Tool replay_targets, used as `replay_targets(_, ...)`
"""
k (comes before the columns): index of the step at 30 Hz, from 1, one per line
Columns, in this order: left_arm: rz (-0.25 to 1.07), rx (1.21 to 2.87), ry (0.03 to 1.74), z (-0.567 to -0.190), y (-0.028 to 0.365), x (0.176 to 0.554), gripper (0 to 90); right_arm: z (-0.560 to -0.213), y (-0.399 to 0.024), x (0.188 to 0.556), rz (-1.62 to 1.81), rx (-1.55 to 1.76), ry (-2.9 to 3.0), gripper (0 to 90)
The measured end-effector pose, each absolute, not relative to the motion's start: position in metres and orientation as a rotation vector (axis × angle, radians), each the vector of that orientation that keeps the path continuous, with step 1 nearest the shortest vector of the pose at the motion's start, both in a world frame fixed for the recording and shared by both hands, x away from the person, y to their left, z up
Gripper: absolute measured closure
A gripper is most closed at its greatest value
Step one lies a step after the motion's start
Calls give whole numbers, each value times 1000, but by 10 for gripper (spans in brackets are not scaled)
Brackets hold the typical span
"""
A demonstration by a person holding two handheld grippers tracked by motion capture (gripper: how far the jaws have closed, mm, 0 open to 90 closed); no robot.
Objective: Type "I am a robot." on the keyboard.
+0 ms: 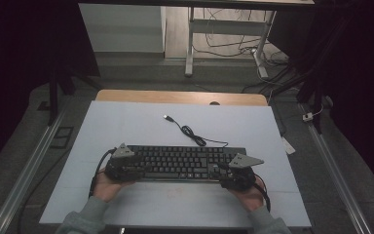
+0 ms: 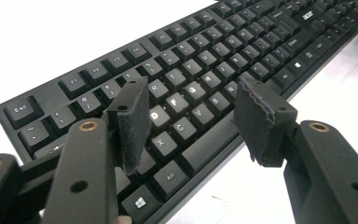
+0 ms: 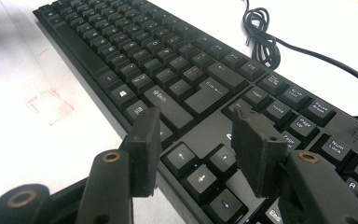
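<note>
1. High view: a black full-size plastic keyboard (image 1: 182, 163) lies flat on a pale white table cover (image 1: 126, 126). The left gripper (image 1: 122, 168) sits over its left end and the right gripper (image 1: 236, 174) over its right end, each topped by a grey 3-cornered plate and held by a hand in a grey sleeve. Beyond both grippers, the keyboard's thin black cable (image 1: 191, 131) runs from the far edge, coils once and ends in a USB plug. From here I cannot tell how wide either gripper stands.

2. Left gripper view: the left gripper (image 2: 193, 119) has its 2 black jaws spread wide apart, holding nothing. They hang just above the keyboard (image 2: 205, 60), with the D, F, C and V keys in the gap between them; the Esc key lies off to the left, ahead of the jaws.

3. Right gripper view: the right gripper (image 3: 198, 151) is likewise wide open and empty. Its 2 jaws straddle the arrow keys at the keyboard's (image 3: 168, 70) near edge. The coiled cable (image 3: 261, 39) lies ahead and to the right.
</note>
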State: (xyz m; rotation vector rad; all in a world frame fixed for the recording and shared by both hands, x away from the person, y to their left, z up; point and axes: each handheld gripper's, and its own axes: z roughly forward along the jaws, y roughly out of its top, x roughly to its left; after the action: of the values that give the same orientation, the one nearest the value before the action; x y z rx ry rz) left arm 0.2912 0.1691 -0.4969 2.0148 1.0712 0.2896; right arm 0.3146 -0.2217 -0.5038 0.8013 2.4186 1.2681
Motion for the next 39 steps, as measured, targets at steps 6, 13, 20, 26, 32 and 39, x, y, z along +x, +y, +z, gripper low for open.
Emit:
replay_targets(6, 304, 2039, 1078, -498, 166, 296, 438, -504, -220, 314, 1265, 794, 2424, 523)
replay_targets(13, 310, 2050, 1092, -498, 165, 306, 432, -505, -220, 315, 1269, 800, 2421, 522)
replay_targets(20, 314, 2052, 1105, -497, 163, 313, 435, -505, -219, 314, 1272, 796, 2421, 521)
replay_targets(26, 304, 2074, 1101, -499, 160, 320, 488, -505, -218, 315, 1276, 794, 2419, 521)
replay_targets(32, 308, 2106, 1084, -500, 156, 325, 570, -505, -218, 314, 1267, 793, 2431, 521)
replay_targets(39, 309, 2136, 1093, -505, 155, 331, 783, -506, -217, 315, 1269, 794, 2430, 521)
